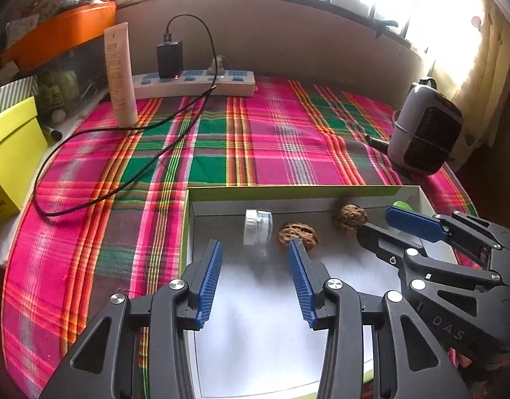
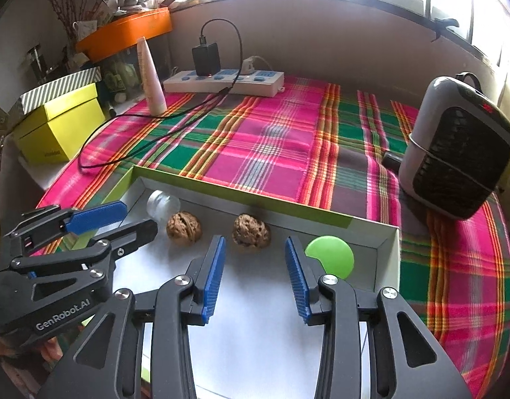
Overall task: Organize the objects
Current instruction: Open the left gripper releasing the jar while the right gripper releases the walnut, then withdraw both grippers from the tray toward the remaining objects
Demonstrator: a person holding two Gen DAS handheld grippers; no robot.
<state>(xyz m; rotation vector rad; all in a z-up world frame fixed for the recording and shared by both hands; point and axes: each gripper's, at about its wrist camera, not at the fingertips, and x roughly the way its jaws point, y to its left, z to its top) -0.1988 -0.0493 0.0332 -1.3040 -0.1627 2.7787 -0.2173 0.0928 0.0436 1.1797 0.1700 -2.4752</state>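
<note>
An open box with green rim (image 1: 288, 191) (image 2: 241, 194) and white floor lies on the plaid cloth. Inside along its far wall are a small clear jar with white lid (image 1: 258, 226) (image 2: 162, 203), two walnuts (image 1: 297, 234) (image 1: 349, 221) (image 2: 183, 226) (image 2: 251, 231) and a green round disc (image 2: 331, 256) (image 1: 401, 205). My left gripper (image 1: 255, 249) is open and empty over the box floor, just short of the jar and the nearer walnut. My right gripper (image 2: 255, 246) is open and empty, just short of the right walnut, beside the disc.
A white power strip (image 1: 195, 83) with a black charger and a trailing cable (image 1: 121, 139) lies at the back. A cream tube (image 1: 120, 73) stands at the back left by a yellow box (image 1: 12, 156). A small grey heater (image 2: 457, 146) stands to the right.
</note>
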